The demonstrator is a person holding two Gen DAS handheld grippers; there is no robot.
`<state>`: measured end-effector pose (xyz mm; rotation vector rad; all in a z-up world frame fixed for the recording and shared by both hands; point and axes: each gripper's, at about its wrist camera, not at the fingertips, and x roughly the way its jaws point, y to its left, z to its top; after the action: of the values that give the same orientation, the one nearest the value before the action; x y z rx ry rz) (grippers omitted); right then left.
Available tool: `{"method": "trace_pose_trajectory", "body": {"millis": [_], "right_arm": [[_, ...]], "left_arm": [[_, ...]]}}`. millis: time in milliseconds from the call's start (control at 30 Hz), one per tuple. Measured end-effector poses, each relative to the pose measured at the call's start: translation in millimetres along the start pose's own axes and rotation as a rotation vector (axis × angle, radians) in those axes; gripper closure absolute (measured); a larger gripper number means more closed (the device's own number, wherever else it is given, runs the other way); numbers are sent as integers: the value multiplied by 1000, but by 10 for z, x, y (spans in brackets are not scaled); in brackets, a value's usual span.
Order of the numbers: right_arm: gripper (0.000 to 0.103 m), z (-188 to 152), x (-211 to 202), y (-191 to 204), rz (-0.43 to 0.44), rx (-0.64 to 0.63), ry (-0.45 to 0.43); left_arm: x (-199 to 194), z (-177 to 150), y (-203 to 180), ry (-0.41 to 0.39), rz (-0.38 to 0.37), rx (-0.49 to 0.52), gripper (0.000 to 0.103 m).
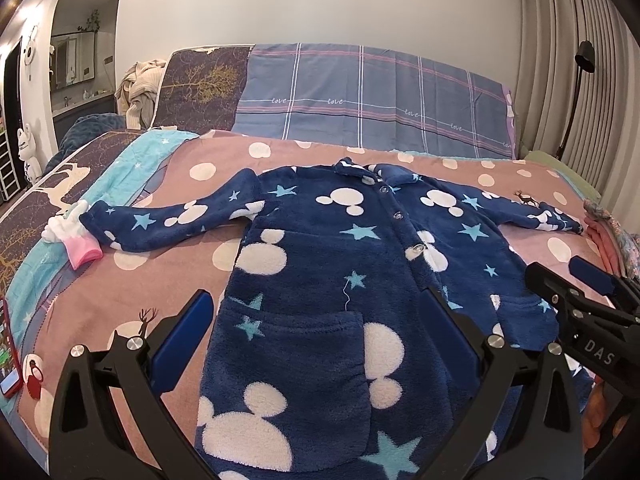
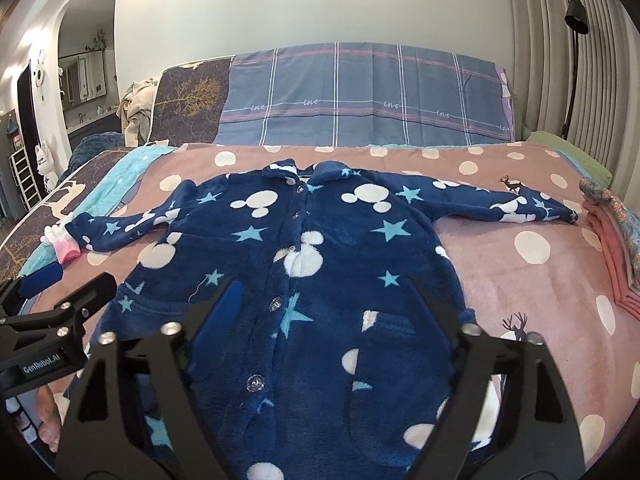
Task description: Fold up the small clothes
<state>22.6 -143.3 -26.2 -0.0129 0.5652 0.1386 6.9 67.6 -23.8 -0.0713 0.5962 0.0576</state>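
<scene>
A navy fleece child's robe [image 1: 328, 264] with white mouse heads and blue stars lies flat and buttoned on the bed, both sleeves spread out; it also shows in the right wrist view [image 2: 320, 264]. My left gripper [image 1: 316, 320] is open and empty, hovering over the robe's lower left pocket. My right gripper [image 2: 332, 312] is open and empty, hovering over the robe's lower right half. The right gripper also shows at the right edge of the left wrist view [image 1: 576, 280], and the left gripper shows at the left edge of the right wrist view [image 2: 68, 284].
The robe lies on a pink polka-dot blanket [image 1: 192, 288]. A small pink-and-white sock [image 1: 76, 240] lies by the left sleeve cuff. Folded pink clothes [image 2: 616, 256] are stacked at the right edge. A red phone [image 1: 8, 352] lies at the left. Pillows [image 1: 360, 96] lean against the wall.
</scene>
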Motion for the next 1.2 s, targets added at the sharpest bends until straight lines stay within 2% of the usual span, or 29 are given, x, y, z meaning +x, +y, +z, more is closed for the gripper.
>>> {"method": "trace_pose_trajectory", "body": {"millis": [33, 100, 200, 567, 633, 700, 733, 800, 867, 933, 1033, 1100, 1167, 1200], "right_arm": [[32, -8, 17, -7, 6, 2, 8], [52, -19, 44, -28, 19, 9, 21], [65, -51, 95, -56, 40, 18, 46], [68, -102, 158, -103, 43, 20, 62], [68, -105, 167, -106, 45, 18, 65], [60, -110, 176, -115, 47, 18, 69], [57, -115, 186, -130, 51, 18, 71], [44, -121, 202, -172, 76, 31, 78], [42, -116, 230, -222, 98, 47, 93], [42, -106, 268, -259, 98, 45, 103], [42, -93, 320, -275, 77, 18, 113], [42, -79, 368, -293, 69, 11, 126], [40, -64, 423, -321, 56, 12, 138], [40, -53, 459, -335, 47, 13, 143]], "left_arm": [[1, -2, 4, 0, 0, 0, 1], [3, -1, -7, 0, -1, 1, 3], [22, -6, -5, 14, -8, -3, 9], [132, -2, 15, 28, -14, -19, 10], [204, 15, 125, 43, -23, -58, 16], [346, 56, 381, 71, -26, -136, 29], [419, 71, 530, 86, -20, -180, 31], [589, 96, 905, 122, 4, -288, 42], [792, 111, 1406, 152, 51, -415, 46], [974, 143, 1905, 158, 128, -516, 47], [1254, 222, 2517, 167, 247, -592, 47], [1440, 263, 2786, 182, 248, -637, 47], [1663, 263, 3064, 201, 198, -707, 47], [1807, 246, 3198, 213, 142, -761, 47]]}}
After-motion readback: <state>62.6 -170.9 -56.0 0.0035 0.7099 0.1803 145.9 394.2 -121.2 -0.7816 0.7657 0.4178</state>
